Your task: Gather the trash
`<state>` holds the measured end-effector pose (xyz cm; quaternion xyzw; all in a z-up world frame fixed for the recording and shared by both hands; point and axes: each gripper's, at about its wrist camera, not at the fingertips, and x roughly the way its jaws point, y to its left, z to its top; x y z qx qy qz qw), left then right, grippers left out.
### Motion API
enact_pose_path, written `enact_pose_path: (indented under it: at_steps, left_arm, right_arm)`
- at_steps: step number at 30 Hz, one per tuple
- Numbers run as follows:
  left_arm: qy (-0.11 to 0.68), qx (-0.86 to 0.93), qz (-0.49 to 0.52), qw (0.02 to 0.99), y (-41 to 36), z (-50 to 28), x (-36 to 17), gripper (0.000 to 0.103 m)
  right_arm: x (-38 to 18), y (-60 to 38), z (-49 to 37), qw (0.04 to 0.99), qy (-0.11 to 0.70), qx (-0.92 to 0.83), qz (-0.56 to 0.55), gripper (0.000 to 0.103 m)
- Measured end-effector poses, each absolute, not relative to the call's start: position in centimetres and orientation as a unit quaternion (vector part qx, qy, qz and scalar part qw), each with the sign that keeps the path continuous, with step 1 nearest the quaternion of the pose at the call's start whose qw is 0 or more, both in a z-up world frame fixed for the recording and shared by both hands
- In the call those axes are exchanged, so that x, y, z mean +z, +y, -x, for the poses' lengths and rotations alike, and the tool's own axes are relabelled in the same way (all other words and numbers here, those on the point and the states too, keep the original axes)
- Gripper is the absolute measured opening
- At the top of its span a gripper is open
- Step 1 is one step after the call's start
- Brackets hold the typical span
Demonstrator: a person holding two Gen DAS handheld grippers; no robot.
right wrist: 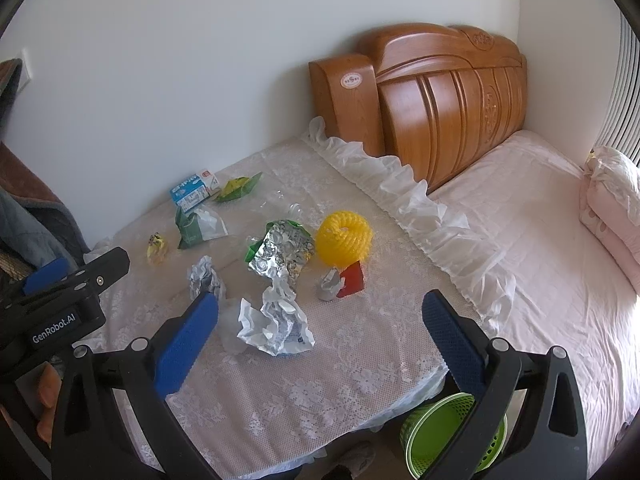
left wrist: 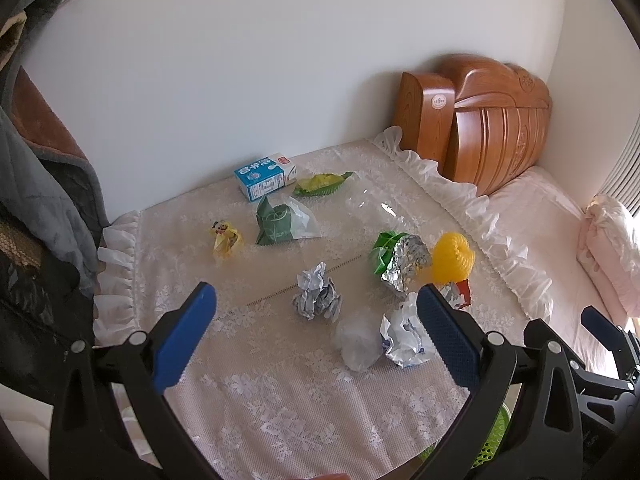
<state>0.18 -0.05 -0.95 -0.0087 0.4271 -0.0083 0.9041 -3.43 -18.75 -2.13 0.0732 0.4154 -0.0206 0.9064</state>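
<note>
Blue-padded fingers of the left gripper (left wrist: 316, 308) stand spread wide over the near part of the lace-covered table (left wrist: 280, 408), holding nothing; the right gripper (right wrist: 320, 320) is equally spread and empty above the table's near right corner. Trash lies scattered across the tabletop. Nearest are a crumpled white wrapper (right wrist: 276, 328) and a clear plastic wad (left wrist: 358, 342) touching it, with a paper ball (left wrist: 318, 298) just beyond toward the middle. Farther back sit a foil-and-green bag (right wrist: 280, 252) and, just beside it toward the right edge, a yellow mesh ring (right wrist: 344, 238) with its opening facing up and toward the wall. A red-and-silver scrap (right wrist: 344, 280) lies in front of the ring. Near the far edge a milk carton (left wrist: 264, 178) lies on its side, long axis running along the wall, beside a yellow-green wrapper (left wrist: 322, 184) lying the same way; a green-white pouch (left wrist: 284, 222) and a small yellow wrapper (left wrist: 226, 238) lie toward the far left corner. Only the right view shows the green basket (right wrist: 448, 436) clearly, standing on the floor below the near right corner with its mouth upward; the left view catches just a sliver of it. Each view shows the other gripper at its side.
</note>
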Motion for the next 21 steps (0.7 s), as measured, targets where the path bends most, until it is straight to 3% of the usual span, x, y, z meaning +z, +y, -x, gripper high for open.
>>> enact_pose_path:
  at_steps: [21]
  left_arm:
    - [0.43,-0.012,0.012,0.902,0.52,0.26,-1.04,0.096]
  right_arm:
    - [-2.35,-18.72,3.98,0.907,0.415,-0.021,-0.073,0.101]
